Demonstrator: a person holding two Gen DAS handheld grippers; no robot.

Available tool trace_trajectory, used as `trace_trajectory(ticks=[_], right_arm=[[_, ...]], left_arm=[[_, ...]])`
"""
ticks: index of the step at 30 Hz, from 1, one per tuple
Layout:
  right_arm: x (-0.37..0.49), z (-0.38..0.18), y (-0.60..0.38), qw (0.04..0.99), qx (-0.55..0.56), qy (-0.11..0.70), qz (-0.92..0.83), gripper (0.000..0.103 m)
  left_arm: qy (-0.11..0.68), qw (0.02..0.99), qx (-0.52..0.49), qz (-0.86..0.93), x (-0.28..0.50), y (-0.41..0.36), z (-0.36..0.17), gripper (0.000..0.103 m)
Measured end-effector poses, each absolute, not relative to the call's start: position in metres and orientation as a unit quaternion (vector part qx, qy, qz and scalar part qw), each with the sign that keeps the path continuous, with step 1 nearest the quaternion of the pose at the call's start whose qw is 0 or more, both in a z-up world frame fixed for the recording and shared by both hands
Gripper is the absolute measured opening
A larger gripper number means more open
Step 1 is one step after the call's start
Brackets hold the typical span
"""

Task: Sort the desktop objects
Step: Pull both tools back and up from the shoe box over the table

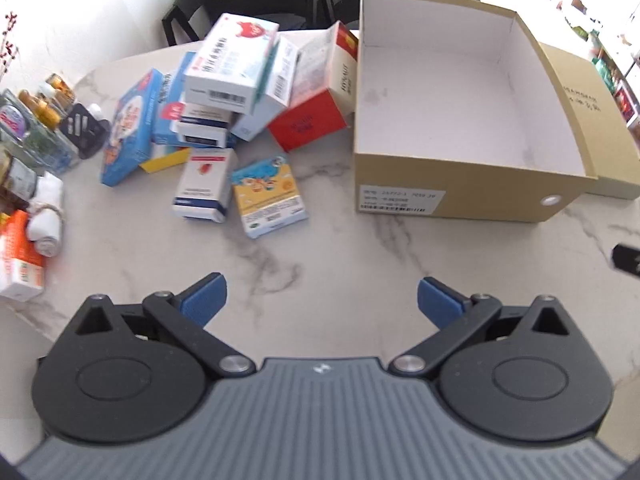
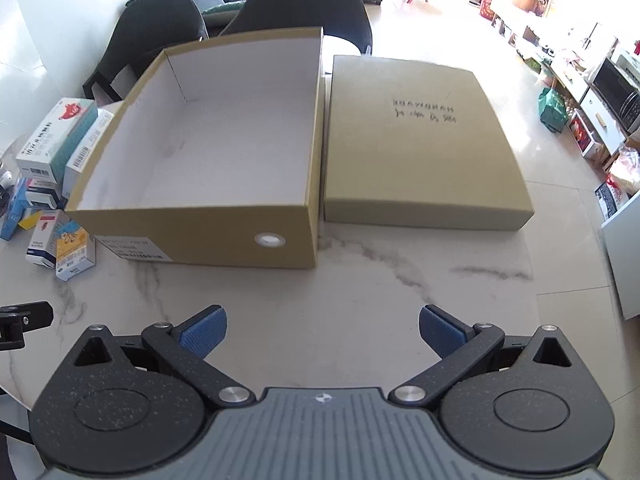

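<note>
An open tan cardboard box [image 1: 472, 196] with a white inside stands on the marble table; it holds nothing. Left of it lies a heap of medicine boxes [image 1: 228, 80], with a yellow-and-blue carton [image 1: 270, 196] and a white carton [image 1: 204, 186] lying nearest me. My left gripper [image 1: 322, 300] hovers open above bare table, short of the cartons. In the right wrist view the same box [image 2: 200, 236] is ahead to the left, its lid [image 2: 424, 140] lying beside it. My right gripper [image 2: 322, 328] is open over bare marble with nothing between its fingers.
Bottles and jars [image 1: 36, 120], rolled white cloth [image 1: 48, 220] and an orange-white carton [image 1: 18, 256] crowd the table's left edge. Dark chairs [image 2: 304, 4] stand behind the table. The left gripper's tip [image 2: 24, 320] shows at the right view's left edge.
</note>
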State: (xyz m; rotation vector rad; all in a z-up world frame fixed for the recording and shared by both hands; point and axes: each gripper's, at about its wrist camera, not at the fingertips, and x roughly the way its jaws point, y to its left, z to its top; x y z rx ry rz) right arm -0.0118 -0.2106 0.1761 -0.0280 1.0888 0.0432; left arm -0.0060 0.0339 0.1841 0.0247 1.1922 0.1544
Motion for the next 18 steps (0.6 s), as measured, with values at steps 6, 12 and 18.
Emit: trace_trajectory(ticks=[6,12,18], right_arm=[[-0.022,0.256,-0.223,0.878,-0.003,0.479,-0.003,0.103],[-0.038,0.312,-0.220,0.887,0.005,0.460,-0.028,0.103],[-0.055,0.330,-0.213,0.893,0.015,0.449,-0.031,0.103]], left_arm=[[0.540,0.838,0.023,0.080,-0.017,0.058,0.240,0.103],[0.509,0.857,-0.003,0.082,-0.036,0.083,0.288,0.103],[0.489,0.868,-0.010,0.083,-0.049,0.091,0.308,0.103]])
